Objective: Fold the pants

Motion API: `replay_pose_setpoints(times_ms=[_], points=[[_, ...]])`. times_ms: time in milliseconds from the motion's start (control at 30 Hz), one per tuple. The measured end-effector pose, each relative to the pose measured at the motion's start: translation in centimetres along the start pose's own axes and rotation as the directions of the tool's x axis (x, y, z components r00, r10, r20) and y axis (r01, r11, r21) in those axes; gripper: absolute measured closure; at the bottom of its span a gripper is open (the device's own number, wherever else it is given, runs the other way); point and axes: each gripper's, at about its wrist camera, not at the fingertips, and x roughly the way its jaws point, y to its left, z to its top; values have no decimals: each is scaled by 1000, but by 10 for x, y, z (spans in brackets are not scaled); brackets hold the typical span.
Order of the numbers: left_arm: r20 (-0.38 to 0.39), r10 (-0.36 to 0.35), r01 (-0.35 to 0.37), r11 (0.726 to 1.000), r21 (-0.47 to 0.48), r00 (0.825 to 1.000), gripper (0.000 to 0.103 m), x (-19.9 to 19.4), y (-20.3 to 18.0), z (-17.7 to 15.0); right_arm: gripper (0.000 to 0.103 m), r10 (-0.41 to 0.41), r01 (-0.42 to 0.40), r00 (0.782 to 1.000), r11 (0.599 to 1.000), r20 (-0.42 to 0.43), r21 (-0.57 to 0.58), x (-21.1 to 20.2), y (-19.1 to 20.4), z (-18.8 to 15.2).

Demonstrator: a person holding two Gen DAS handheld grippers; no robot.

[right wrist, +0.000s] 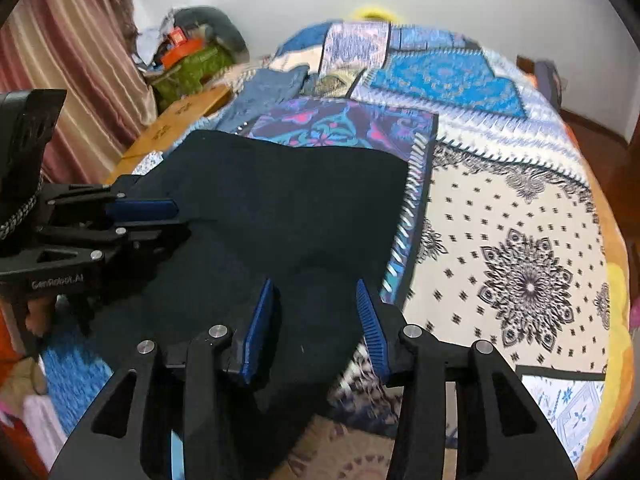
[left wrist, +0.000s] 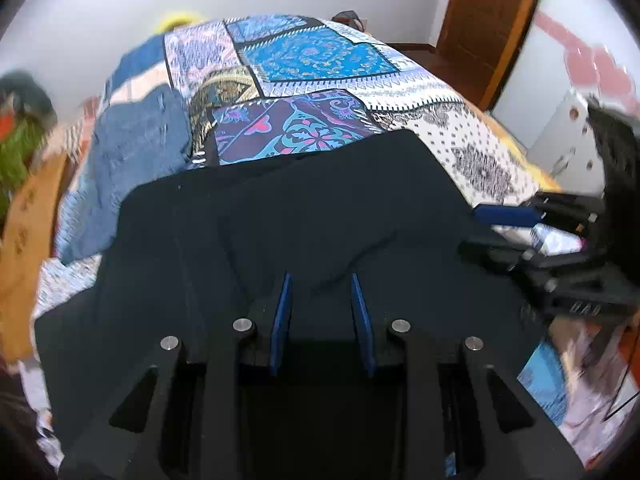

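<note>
Dark navy pants lie spread on a patterned bedspread. My left gripper hovers low over the pants' near part. Its blue pads stand apart with a soft ridge of cloth between them, not pinched. From the right wrist view, the left gripper reaches in over the pants' left edge. My right gripper is open over the near right corner of the pants, cloth lying under its jaws. The right gripper appears at the pants' right edge, jaws apart.
Folded blue jeans lie on the bedspread beyond the pants, at the left. A wooden bed edge, a cluttered pile and a curtain are at the left. A wooden door stands at the far right.
</note>
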Motion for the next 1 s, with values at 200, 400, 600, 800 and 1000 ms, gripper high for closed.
replay_pose_setpoints(times_ms=[200, 400, 600, 800, 1000], points=[[34, 10, -10, 1000, 5, 999, 72, -16, 8, -19, 64, -64, 64, 998, 998, -5, 22, -20, -10, -18], [69, 111, -108, 993, -38, 991, 71, -42, 17, -32, 63, -132, 131, 991, 991, 32, 25, -45, -9, -13], [137, 200, -174, 968, -178, 970, 69, -89, 55, -47, 63, -94, 91, 985, 995, 143, 26, -67, 11, 11], [211, 328, -232, 896, -379, 921, 22, -142, 106, -72, 63, -29, 35, 979, 999, 202, -22, -65, 45, 34], [171, 428, -284, 799, -530, 887, 12, -165, 158, -110, 59, 19, -4, 979, 997, 203, -75, -44, 75, 49]])
